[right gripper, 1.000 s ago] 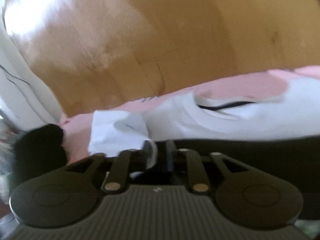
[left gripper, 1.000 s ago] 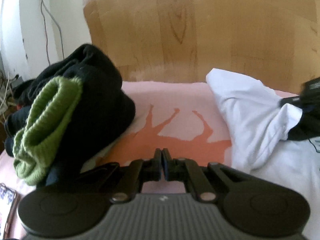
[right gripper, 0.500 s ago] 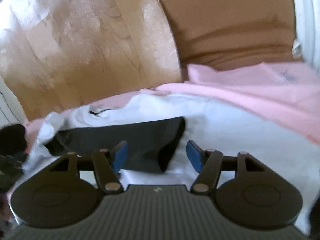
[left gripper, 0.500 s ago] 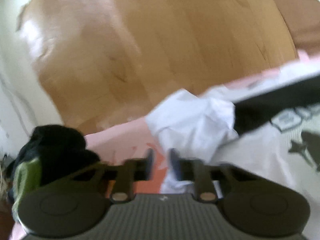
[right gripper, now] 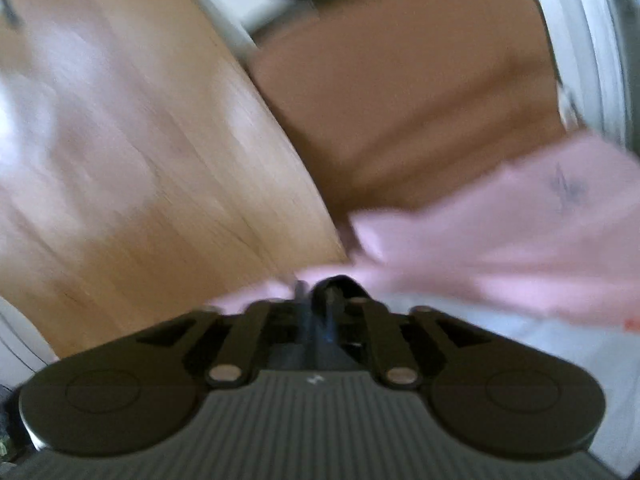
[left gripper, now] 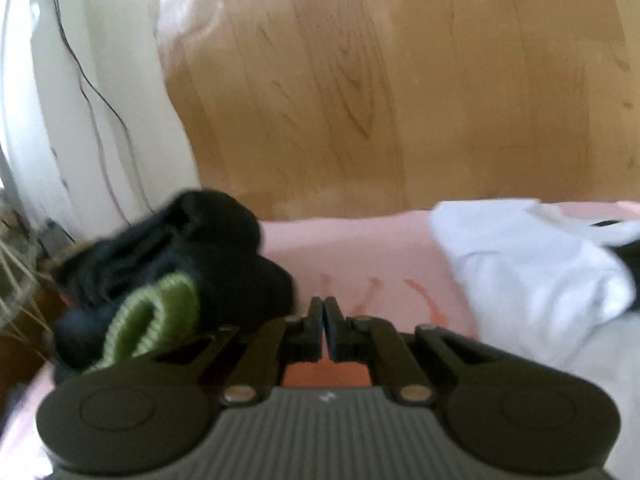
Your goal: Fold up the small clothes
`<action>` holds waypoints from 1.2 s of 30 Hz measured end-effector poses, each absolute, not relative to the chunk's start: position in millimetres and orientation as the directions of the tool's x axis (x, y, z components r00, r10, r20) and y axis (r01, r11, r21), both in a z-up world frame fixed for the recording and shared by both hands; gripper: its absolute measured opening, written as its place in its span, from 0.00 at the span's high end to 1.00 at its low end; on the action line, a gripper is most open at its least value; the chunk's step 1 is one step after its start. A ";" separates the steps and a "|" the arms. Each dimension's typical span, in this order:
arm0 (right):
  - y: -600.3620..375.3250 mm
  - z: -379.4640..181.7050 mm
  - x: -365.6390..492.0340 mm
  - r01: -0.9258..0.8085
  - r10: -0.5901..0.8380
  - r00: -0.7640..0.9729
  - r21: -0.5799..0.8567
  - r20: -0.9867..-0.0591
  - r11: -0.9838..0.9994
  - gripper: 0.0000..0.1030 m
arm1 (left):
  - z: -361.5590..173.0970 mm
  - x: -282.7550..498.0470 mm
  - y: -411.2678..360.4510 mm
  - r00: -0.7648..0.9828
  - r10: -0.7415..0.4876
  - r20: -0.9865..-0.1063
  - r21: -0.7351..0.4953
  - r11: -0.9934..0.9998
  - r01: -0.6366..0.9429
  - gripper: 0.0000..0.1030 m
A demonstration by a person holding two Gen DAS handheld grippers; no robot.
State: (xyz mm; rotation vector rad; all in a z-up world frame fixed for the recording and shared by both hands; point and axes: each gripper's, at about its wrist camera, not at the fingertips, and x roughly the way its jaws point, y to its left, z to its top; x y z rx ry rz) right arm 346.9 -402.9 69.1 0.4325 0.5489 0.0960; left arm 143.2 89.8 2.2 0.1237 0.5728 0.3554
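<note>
The left claw (left gripper: 322, 322) is pressed together with nothing in it. It hangs over a pink sheet (left gripper: 352, 248) with an orange pattern. To the left of this claw, very close, sits a dark bundle of clothes with a green knitted cuff (left gripper: 154, 316). It looks rolled up more than folded, so it may be done or may be waiting; the pictures do not settle that. To the right of the left claw lies a white shirt (left gripper: 520, 264), bunched and wrinkled, with a bit of black cloth (left gripper: 631, 256) at its far right edge. The right claw (right gripper: 320, 300) is closing, and something dark and thin (right gripper: 340, 282) pokes up right at its tips. It looks like a bit of black cloth pinched there, but the picture is smeared, so how firm the grip is stays unclear. Past this claw lie more pink cloth (right gripper: 500, 240) and a brown cushion (right gripper: 400, 100), with a wooden board (right gripper: 140, 160) to its left. The folding seems to be at an early point: the white shirt is not flat, no tidy stack shows, and the black piece looks only just picked up. Smoothing and folding are left.
</note>
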 end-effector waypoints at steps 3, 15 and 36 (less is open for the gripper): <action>-417.2 54.4 340.2 0.086 0.159 0.864 0.452 -0.477 0.888 0.46 | 5.4 136.2 72.2 0.819 0.285 -0.498 0.201 0.957 -0.210 0.83; -389.8 46.7 337.0 -0.099 0.234 0.816 0.271 -0.528 0.957 0.73 | -46.8 162.2 -8.3 0.850 0.309 -0.428 0.563 0.826 -0.016 0.97; -411.7 51.4 322.8 0.033 0.154 0.863 0.359 -0.481 0.933 0.44 | -36.2 159.1 1.5 0.871 0.298 -0.390 0.545 0.837 -0.042 0.50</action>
